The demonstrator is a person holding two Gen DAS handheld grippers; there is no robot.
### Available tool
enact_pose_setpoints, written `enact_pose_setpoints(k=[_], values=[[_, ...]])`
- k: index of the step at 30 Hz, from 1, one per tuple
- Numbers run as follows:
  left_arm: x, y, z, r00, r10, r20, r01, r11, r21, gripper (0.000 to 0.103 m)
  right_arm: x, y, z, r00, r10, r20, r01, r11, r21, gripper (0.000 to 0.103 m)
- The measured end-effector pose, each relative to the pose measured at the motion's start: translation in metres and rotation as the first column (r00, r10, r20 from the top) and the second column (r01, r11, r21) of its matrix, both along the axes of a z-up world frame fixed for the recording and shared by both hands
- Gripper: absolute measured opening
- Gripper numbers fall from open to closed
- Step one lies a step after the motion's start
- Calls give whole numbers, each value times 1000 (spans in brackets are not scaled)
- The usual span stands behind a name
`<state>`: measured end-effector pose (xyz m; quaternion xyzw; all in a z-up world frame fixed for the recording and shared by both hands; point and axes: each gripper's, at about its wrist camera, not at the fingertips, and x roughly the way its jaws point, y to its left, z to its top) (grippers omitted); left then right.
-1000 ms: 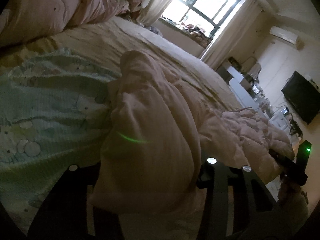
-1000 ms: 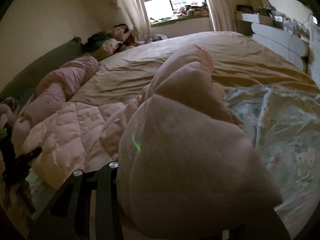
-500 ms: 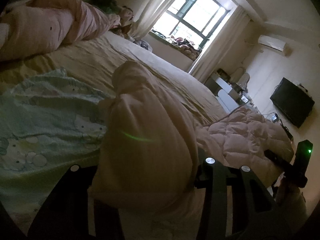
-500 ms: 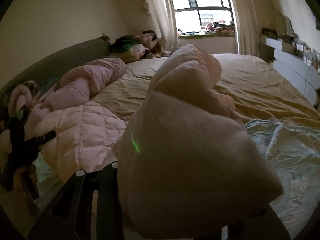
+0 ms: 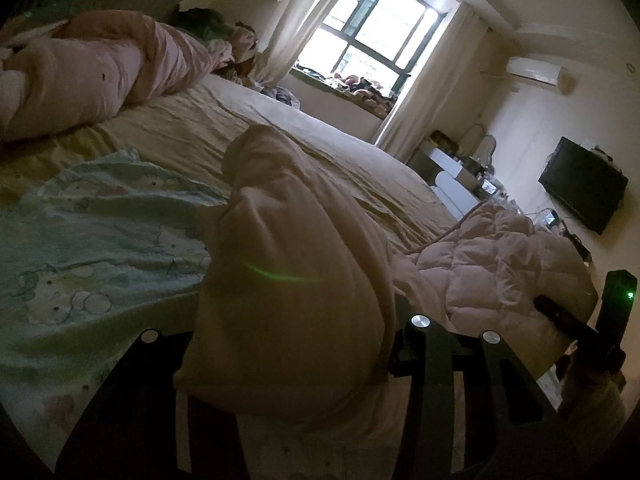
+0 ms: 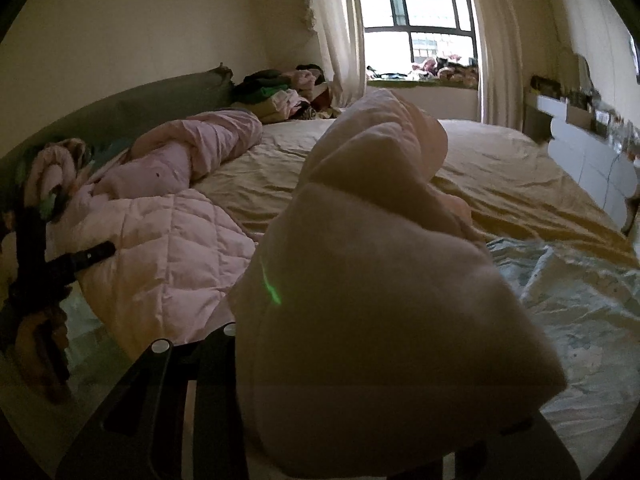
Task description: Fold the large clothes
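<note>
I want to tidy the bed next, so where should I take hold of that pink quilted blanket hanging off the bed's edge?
Grip the pink quilted blanket at its draped lower edge, coming from the bed's open side. That edge hangs free; the rest lies bunched against the rolled pink bedding.

Home bedroom: wide bed (image 5: 304, 148) with rumpled sheet, pink quilts (image 6: 168, 256), curtained window (image 5: 368, 40), wall air conditioner (image 5: 532, 69), wall-mounted TV (image 5: 582, 184), clothes pile (image 6: 280, 98) by the headboard.
</note>
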<state>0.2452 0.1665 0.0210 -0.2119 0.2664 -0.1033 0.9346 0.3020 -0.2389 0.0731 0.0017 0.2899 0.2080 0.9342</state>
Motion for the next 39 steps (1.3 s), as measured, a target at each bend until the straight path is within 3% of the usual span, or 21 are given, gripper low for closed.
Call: enact_pose_setpoints(k=[5,13,27,39], values=[[-9,0,2,1000,2,16,-3,1000,21,36,-22,1,1,999,9,39,-9,1000,-4,33],[-34,-7,-4,1000,-5,20,3,997,79,36,-51,-15,-20,1000,-13,19,12,999,42,33],[-57,-7,-28,999,23,-40,-17,992,128,36,-75,-38,-52,992,-95,-78,104,987,122,33],[-67,5,-58,992,51,-119,-34,989,141,38,-81,-57,-81,965,-162,-206,196,969,153,33]])
